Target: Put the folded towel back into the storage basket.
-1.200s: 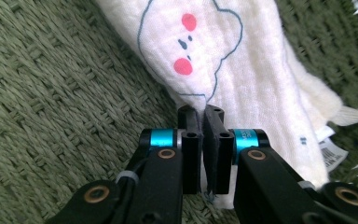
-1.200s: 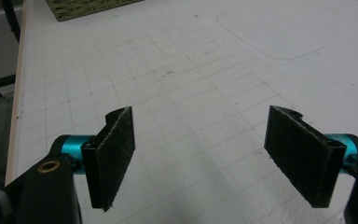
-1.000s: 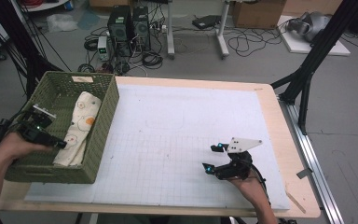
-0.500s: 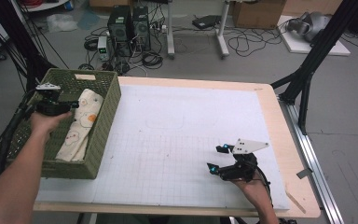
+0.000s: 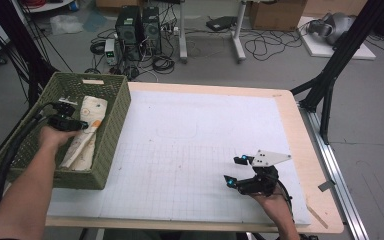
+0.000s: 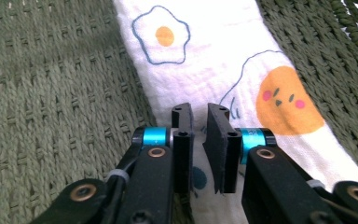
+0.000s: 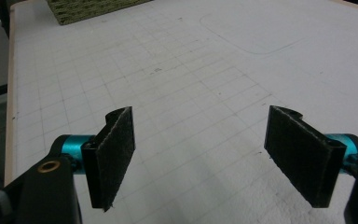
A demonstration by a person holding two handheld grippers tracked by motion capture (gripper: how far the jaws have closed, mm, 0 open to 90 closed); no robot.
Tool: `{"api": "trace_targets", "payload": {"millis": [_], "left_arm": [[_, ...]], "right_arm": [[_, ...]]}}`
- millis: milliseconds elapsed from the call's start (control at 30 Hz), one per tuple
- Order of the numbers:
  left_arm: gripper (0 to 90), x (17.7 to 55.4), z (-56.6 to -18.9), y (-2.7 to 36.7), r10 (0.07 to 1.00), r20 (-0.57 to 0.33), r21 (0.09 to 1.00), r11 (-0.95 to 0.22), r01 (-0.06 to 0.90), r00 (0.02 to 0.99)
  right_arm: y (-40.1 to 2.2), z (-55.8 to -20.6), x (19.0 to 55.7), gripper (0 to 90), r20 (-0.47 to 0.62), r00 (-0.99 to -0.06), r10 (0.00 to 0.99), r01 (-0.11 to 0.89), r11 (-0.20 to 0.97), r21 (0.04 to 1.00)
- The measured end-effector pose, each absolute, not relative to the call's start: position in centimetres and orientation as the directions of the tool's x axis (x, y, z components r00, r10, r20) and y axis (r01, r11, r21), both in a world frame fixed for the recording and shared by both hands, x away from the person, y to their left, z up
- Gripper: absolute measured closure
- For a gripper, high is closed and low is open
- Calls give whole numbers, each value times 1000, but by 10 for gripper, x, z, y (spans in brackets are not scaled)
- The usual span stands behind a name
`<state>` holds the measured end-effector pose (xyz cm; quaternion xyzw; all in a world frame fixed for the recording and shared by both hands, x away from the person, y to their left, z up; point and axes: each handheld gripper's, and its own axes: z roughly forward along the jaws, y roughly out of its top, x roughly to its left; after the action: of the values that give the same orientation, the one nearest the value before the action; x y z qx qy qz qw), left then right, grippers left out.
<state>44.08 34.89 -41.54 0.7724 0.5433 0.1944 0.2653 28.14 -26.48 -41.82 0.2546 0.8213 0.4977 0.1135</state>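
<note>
Now your cloth (image 6: 223, 70) lies inside the green woven basket (image 5: 112, 125), stretched out long on the basket floor. It is white, with a fried egg drawn on it and a round orange face with pink cheeks. In the high view the cloth (image 5: 87, 132) sits toward the right side of the basket, close to the wall that faces the white mat.

Your left gripper (image 6: 200, 149) points down right over the cloth. Its two black jaws stand close, with just a thin gap between them, and they have just been opening a little. Nothing is pinched in that gap; you can see the cloth through it, below the tips. In the high view your left gripper (image 5: 65, 120) and your left hand (image 5: 55, 137) are inside the basket, beside the cloth.

The basket stands at the left edge of the table (image 5: 310, 150), partly on the white grid mat (image 5: 195, 150).

Your right gripper (image 7: 209, 154) is well apart from all that, low over the mat near the front right. Its jaws are spread wide, with only bare mat between them. Your right hand (image 5: 272, 200) holds it near the front edge of the table.
</note>
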Motion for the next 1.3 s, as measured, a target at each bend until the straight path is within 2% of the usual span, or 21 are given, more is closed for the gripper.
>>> {"api": "trace_targets", "payload": {"millis": [133,267,400,467,600,667,733,833,1200,1300], "left_arm": [[715,435,-399,342,930,28,650,-296,700,368],[698,418,-380,334,890,83,687,-377,622,448],[682,396,-375,335,876,78,702,-387,598,475],[682,389,-379,335,866,101,665,-424,615,489],[751,384,-381,333,853,23,588,-434,683,522],[764,382,-386,329,840,38,521,-478,707,541],[774,381,-392,327,818,-12,485,-498,719,575],[789,378,-400,321,797,-14,399,-549,734,604],[782,352,-402,319,770,-73,387,-564,729,634],[756,347,-400,319,765,-61,400,-570,718,641]], "right_arm": [[-265,-418,283,237,66,-849,525,299,374,878],[-261,-418,284,237,70,-859,507,298,385,874],[-257,-418,285,237,64,-871,487,287,397,872],[-256,-418,284,237,65,-875,479,283,399,872],[-254,-418,284,237,59,-880,472,276,407,871],[-254,-417,283,237,57,-883,467,271,407,872],[-254,-417,282,238,57,-884,464,270,407,873],[-253,-417,281,237,53,-885,463,267,410,872],[-253,-418,272,237,54,-885,462,270,415,869],[-252,-419,272,237,54,-884,464,271,416,868]]}}
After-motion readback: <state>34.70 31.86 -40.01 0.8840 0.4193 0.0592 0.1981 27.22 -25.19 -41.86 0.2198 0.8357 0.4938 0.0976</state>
